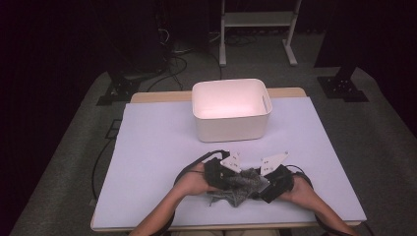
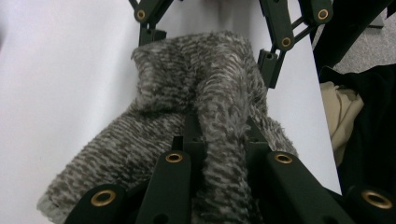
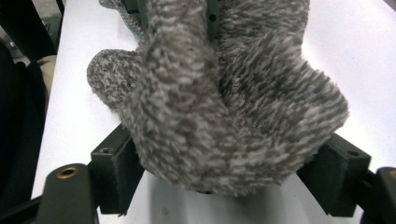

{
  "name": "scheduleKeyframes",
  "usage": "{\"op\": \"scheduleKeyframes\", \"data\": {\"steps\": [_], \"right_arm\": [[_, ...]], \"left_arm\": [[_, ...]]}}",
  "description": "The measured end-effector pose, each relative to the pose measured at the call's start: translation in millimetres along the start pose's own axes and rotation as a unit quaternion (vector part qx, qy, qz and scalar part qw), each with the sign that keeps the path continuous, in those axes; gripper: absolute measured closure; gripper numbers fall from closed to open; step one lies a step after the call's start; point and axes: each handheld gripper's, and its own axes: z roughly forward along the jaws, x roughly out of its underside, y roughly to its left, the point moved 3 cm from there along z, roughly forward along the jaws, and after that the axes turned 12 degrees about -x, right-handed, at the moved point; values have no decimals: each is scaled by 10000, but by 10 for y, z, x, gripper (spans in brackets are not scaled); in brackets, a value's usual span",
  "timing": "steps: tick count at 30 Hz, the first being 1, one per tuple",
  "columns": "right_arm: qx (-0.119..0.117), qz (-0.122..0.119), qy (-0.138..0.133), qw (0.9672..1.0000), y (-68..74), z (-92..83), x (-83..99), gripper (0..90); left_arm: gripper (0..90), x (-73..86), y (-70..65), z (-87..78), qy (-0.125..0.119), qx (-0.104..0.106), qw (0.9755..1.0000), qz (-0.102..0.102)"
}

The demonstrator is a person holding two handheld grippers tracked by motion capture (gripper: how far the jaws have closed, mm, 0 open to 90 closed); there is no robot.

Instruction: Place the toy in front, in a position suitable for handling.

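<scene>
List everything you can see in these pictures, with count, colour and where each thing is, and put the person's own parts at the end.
Fuzzy grey knitted cloth: one, mottled grey and white, bunched between the two grippers at the near edge of the table.
White plastic bin: one, white, open-topped, at the far middle of the table.
Pale lilac table cover: one, spread over the wooden tabletop.
White metal stand: one, on the floor beyond the table.
Black floor brackets: two, at the far left and far right of the table.
Left gripper: one, black, jaws closed on the cloth.
Right gripper: one, black, jaws around the cloth.
Hands: two, holding the grippers at the near edge.
</scene>
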Motion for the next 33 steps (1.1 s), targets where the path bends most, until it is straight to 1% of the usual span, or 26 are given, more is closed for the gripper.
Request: {"op": "scheduleKeyframes", "data": {"steps": [1, 2, 6, 7, 8, 11, 12, 13, 14, 15, 16, 17, 18, 19, 21, 22, 24, 26, 27, 28, 29, 33], "right_arm": [[0, 0, 0, 10000, 0, 0, 0, 216], [9, -72, 29, 10000, -3, 5, -5, 216], [13, -110, 47, 9999, 5, 23, -21, 219], [10, -117, 60, 9999, 3, 23, -24, 219], [10, -117, 60, 9999, 3, 23, -24, 219], [-11, -152, 46, 9999, -4, 24, -21, 220], [-20, -131, 42, 9999, -3, 24, -21, 220], [-24, -134, 41, 9999, -4, 25, -21, 220], [-25, -137, 41, 9999, -5, 26, -22, 220], [-24, -145, 37, 9999, -8, 26, -22, 220], [-24, -145, 37, 9999, -8, 26, -22, 220], [-28, -151, 39, 9999, -9, 28, -24, 220], [-31, -147, 40, 9999, -9, 29, -25, 220], [-31, -147, 40, 9999, -9, 29, -25, 220], [-46, -135, 40, 9999, -8, 36, -32, 221], [-60, -164, 21, 9998, -9, 51, -45, 223], [-75, -180, 26, 9998, -11, 57, -52, 224], [-161, -170, -12, 9997, -21, 66, -63, 230], [-161, -170, -12, 9997, -21, 66, -63, 230], [-187, -219, -7, 9996, -28, 63, -61, 231], [-242, -208, -40, 9995, -36, 63, -60, 231], [-292, -124, -13, 9995, -50, 62, -70, 228]], "left_arm": [[776, 0, 0, 0, 0, 0, 10000, 0], [776, 10, -2, -12, 0, -19, 10000, -10], [774, 53, 12, -78, 13, -88, 10000, -15], [774, 101, 39, -130, 48, -126, 9999, -47], [774, 101, 39, -130, 48, -126, 9999, -47], [774, 272, 117, -270, 129, -268, 9993, -223], [774, 312, 135, -299, 169, -307, 9991, -238], [774, 312, 135, -299, 169, -307, 9991, -238], [774, 445, 175, -367, 261, -400, 9983, -349], [774, 505, 184, -387, 292, -419, 9978, -427], [774, 505, 184, -387, 292, -419, 9978, -427], [774, 611, 199, -414, 359, -451, 9970, -513], [774, 675, 199, -423, 355, -445, 9964, -628], [774, 675, 199, -423, 355, -445, 9964, -628], [774, 746, 185, -434, 322, -397, 9963, -693], [774, 764, 158, -427, 313, -372, 9963, -707], [775, 766, 146, -421, 311, -366, 9964, -694], [775, 761, 119, -417, 318, -253, 9967, -696], [775, 761, 119, -417, 318, -253, 9967, -696], [775, 763, 108, -412, 323, -173, 9968, -704], [775, 768, 93, -405, 316, -117, 9969, -712], [775, 773, 98, -407, 308, -94, 9968, -735]]}}
